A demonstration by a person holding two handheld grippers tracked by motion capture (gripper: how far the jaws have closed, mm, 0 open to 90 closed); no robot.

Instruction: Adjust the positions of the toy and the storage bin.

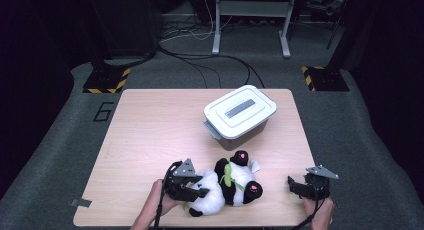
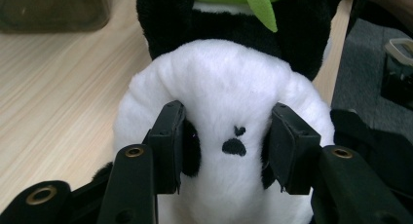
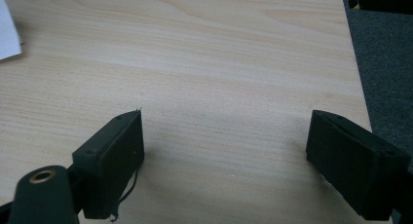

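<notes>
A black and white panda plush (image 1: 239, 179) with a green neck ribbon lies on its back near the table's front edge. My left gripper (image 1: 201, 188) comes at it from the left. In the left gripper view its two jaws press into the white head (image 2: 219, 78) on either side of the stitched nose, so my left gripper (image 2: 226, 136) is shut on the plush. My right gripper (image 1: 292, 184) rests at the front right, apart from the toy. In the right gripper view my right gripper (image 3: 226, 136) stands open over bare wood.
A grey plastic box with a white lid (image 1: 240, 114) stands behind the panda at the back right of the wooden table (image 1: 150, 135). The toy's white tag (image 3: 7, 34) lies flat on the wood. The table's right edge runs close to my right gripper.
</notes>
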